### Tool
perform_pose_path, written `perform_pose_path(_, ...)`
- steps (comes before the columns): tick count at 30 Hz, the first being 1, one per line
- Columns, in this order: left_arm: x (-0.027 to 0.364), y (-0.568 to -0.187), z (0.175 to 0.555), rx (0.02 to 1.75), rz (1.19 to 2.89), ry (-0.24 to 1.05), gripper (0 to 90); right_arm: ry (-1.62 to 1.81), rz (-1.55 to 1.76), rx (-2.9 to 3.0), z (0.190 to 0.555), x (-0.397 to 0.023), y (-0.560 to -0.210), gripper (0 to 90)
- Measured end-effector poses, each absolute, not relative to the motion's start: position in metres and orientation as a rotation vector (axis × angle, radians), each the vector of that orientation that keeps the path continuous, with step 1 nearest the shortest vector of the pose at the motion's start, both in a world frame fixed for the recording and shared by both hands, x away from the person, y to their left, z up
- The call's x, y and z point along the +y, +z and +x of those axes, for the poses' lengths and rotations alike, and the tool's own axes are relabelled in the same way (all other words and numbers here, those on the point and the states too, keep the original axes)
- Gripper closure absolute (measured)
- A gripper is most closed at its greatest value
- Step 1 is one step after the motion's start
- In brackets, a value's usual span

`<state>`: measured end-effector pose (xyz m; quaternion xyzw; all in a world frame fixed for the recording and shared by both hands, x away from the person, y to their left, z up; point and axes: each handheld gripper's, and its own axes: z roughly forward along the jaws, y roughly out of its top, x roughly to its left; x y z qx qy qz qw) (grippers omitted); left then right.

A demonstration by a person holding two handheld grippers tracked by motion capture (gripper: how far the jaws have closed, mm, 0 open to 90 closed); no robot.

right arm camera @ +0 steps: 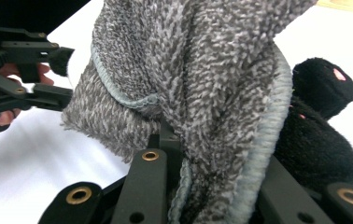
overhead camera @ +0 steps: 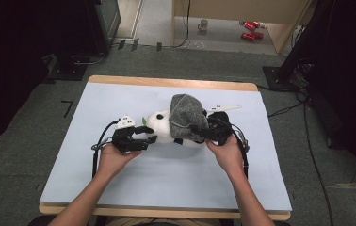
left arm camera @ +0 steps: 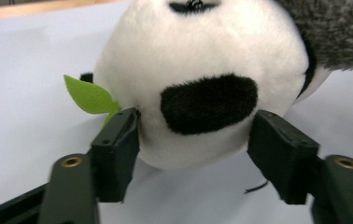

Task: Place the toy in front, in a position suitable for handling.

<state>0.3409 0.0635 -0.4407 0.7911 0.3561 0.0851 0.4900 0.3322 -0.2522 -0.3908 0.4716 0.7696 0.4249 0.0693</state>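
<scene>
A white and black panda plush [overhead camera: 159, 123] lies on the white table cover [overhead camera: 166, 179], and a grey knitted hat [overhead camera: 185, 115] covers one end of it. My left gripper [overhead camera: 151, 134] is open, its jaws on either side of the plush's round white end [left arm camera: 202, 56] by a black patch. A green felt leaf [left arm camera: 88, 95] sticks out beside the left jaw. My right gripper [overhead camera: 197, 129] is shut on the hat's rim [right arm camera: 202, 70], which bunches between its jaws [right arm camera: 212, 154]. Black plush paws [right arm camera: 321, 93] show beside the hat.
The table's wooden edge [overhead camera: 166, 83] runs along the back. On the floor beyond stand a mug [overhead camera: 203, 24] and red cans [overhead camera: 250, 29]. Black stands [overhead camera: 303, 47] and cables [overhead camera: 308, 122] flank the table.
</scene>
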Motion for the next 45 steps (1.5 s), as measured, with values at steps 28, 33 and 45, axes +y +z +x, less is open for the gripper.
perform_pose_path(28,0.064,-0.437,0.352,0.979,1.930,-0.018,47.9,1.352,1.426,2.376,0.348,-0.248,-0.383,78.7)
perform_pose_path(33,0.075,-0.433,0.337,1.060,1.892,-0.066,46.5,1.368,1.410,2.404,0.346,-0.240,-0.379,78.6)
perform_pose_path(45,0.065,-0.448,0.334,1.018,1.863,0.061,35.4,1.518,1.345,2.380,0.338,-0.216,-0.360,78.9)
